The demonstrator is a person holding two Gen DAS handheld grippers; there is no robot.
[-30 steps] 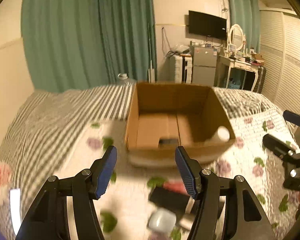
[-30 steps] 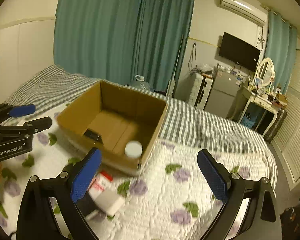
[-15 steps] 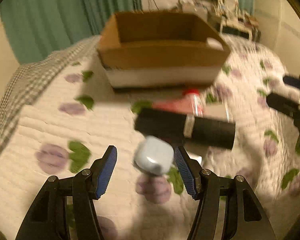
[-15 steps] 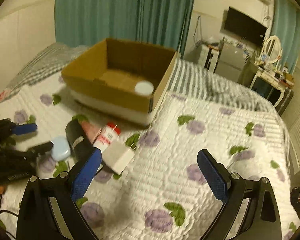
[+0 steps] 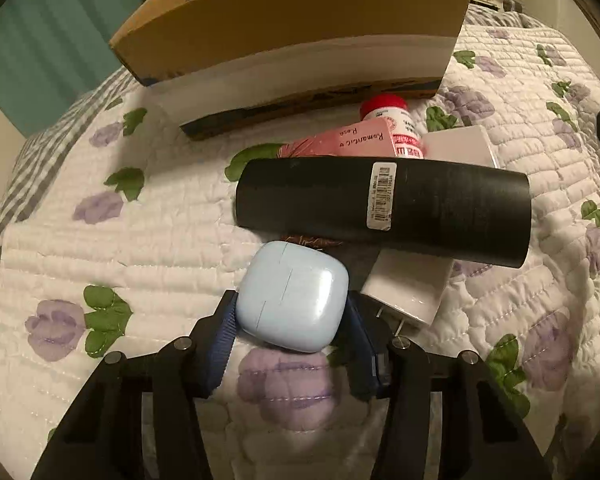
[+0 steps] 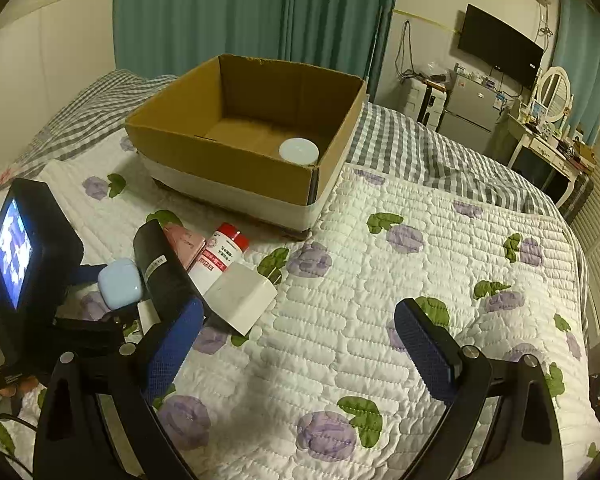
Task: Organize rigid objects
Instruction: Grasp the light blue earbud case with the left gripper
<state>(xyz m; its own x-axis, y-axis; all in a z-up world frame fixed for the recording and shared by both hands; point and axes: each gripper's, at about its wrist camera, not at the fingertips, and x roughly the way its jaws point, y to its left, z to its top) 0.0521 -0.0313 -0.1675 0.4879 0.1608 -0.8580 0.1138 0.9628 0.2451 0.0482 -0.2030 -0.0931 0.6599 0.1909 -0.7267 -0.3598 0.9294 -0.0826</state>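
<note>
My left gripper (image 5: 290, 316) is shut on a pale blue earbud case (image 5: 292, 300), low over the quilt; the case also shows in the right wrist view (image 6: 120, 284). Just beyond it lie a black cylinder (image 5: 384, 210), a white charger plug (image 5: 408, 284), a pink box (image 5: 340, 142), a red-capped white bottle (image 5: 396, 124) and a white box (image 5: 458, 146). The open cardboard box (image 6: 244, 160) sits behind them with a white round lid (image 6: 299, 151) inside. My right gripper (image 6: 300, 344) is open and empty above the quilt.
The objects lie on a white floral quilt (image 6: 380, 300) over a grey checked bedspread (image 6: 420, 148). Teal curtains, a TV, a small fridge and a dressing table stand beyond the bed. The left gripper's body with its lit screen (image 6: 14, 248) is at the left.
My left gripper dropped from facing the cardboard box down to the pile and closed on the blue earbud case. My right gripper tilted down and moved slightly nearer the pile, still open.
</note>
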